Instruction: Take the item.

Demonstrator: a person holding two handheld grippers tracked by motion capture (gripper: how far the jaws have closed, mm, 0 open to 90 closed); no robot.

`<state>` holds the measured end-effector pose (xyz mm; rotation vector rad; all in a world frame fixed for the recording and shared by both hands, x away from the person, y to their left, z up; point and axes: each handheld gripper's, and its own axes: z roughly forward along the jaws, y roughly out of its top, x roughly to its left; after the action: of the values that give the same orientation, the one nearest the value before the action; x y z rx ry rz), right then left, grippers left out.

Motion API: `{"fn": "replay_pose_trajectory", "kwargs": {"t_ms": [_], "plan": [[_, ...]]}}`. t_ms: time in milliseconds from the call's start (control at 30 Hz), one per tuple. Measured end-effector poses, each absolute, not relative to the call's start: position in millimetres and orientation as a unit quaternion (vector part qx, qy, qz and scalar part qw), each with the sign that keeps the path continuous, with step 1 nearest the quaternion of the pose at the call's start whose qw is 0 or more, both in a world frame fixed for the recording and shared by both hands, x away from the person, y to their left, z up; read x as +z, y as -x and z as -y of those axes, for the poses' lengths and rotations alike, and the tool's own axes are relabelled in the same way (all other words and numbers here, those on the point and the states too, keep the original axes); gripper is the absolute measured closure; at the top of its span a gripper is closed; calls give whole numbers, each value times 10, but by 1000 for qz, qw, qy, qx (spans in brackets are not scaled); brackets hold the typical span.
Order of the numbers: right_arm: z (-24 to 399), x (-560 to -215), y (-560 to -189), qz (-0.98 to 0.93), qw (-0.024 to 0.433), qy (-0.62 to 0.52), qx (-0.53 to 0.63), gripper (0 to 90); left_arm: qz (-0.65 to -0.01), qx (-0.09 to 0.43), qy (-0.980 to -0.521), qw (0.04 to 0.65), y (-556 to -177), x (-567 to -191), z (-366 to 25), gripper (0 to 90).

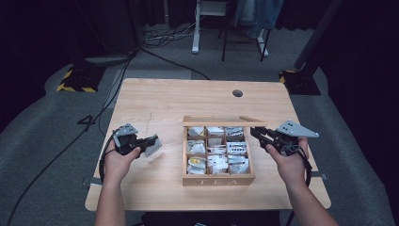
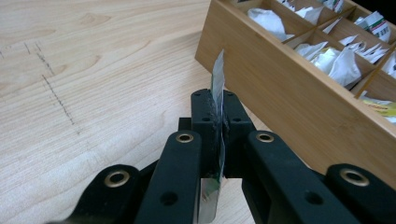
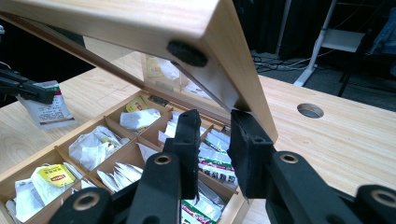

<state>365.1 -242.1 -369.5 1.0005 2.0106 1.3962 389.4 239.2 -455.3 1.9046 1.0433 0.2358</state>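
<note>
Black jaws at the bottom of the left gripper view show the left gripper [image 2: 219, 116] pinched tight on a flat tea bag packet [image 2: 217, 86] held edge-on, with bare table [image 2: 93, 70] across the left of the frame and the tea box [image 2: 280, 88] wall close at upper right. In the high view that gripper [image 1: 153, 142] hangs left of centre, apart from the box [image 1: 219, 180], with clear wood around it. At right, the right gripper [image 1: 256, 133] sits by the raised lid [image 1: 223, 121]; its jaws stand parted either side of the lid's [image 3: 140, 23] corner edge, and whether they touch it I cannot tell.
</note>
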Motion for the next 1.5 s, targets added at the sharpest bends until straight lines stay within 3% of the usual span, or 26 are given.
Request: {"fn": "replay_pose_trajectory", "kwargs": {"t_ms": [433, 500, 733, 933, 1500], "plan": [[2424, -3694, -3649, -737, 243, -369, 511, 734, -443, 101, -777, 435, -3939, -4665, -2387, 849], [2423, -3694, -3650, -737, 244, -367, 512, 733, -443, 110, -779, 430, -3944, -4677, -2386, 814], [2422, -3694, -3647, -738, 243, -368, 511, 732, -443, 170, -775, 417, -3965, -4691, -2389, 474], [2424, -3694, -3647, -738, 242, -368, 511, 731, -455, 198, -766, 409, -3953, -4662, -2416, 364], [2425, -3694, -3661, -740, 242, -369, 508, 729, -437, 202, -766, 426, -3829, -4376, -2291, 312]]}}
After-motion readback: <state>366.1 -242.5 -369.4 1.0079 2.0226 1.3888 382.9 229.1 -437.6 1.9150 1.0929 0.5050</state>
